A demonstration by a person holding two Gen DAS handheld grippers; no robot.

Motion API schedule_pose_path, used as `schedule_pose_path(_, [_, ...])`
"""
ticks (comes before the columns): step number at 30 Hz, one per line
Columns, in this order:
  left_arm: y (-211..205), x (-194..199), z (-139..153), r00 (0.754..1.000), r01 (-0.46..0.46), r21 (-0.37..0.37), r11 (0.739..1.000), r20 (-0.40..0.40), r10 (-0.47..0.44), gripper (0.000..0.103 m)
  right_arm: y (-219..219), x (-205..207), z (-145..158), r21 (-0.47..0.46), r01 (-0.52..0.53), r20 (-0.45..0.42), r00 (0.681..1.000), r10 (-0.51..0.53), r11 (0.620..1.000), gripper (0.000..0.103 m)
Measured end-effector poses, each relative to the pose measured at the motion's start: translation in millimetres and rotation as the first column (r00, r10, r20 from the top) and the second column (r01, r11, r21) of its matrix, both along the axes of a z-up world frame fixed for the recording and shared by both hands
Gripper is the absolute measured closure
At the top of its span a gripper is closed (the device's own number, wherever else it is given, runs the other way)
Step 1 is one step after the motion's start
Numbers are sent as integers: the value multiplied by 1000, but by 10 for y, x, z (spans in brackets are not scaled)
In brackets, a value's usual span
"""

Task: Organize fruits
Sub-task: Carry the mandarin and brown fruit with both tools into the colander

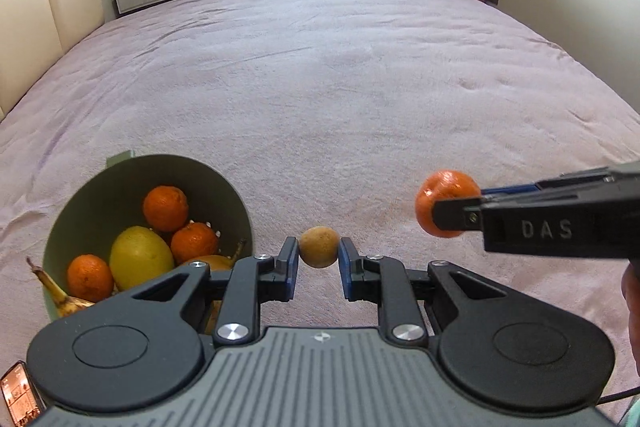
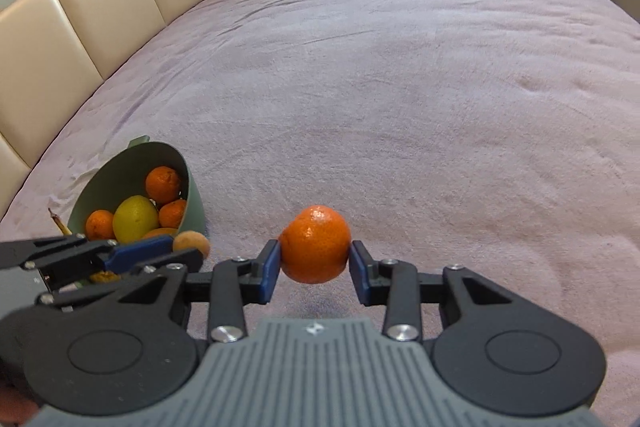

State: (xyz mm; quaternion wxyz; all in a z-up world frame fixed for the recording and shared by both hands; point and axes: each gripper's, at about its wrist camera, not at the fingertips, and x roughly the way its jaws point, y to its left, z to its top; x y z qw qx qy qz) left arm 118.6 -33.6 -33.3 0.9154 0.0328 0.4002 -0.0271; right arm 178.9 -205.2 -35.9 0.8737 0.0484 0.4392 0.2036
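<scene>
Above a pale lilac bedspread point(image 1: 320, 87), the left gripper point(image 1: 319, 249) clamped a small tan round fruit point(image 1: 319, 247) beside the green fruit-filled bowl point(image 1: 224, 183), while the right gripper point(image 2: 314, 255) clenched a glossy orange mandarin point(image 2: 314, 249).

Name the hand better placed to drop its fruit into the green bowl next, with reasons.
Left. Its tool grips the small tan round fruit right beside the green bowl. The right tool, gripping the orange mandarin, is farther off, with the left one between it and the bowl.
</scene>
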Motion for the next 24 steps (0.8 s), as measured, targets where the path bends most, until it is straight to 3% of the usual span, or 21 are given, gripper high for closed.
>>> schedule_pose_path(13, [315,-106,305,997,-51,6,999,52,51,80,263,-230,348,-6,-80,82,993,81,997,68])
schedule_pose_path(24, [840,-37,457,978,-186,-45,981,84,190,80,860,-206,454,-29,-219,122,968,221,975,69])
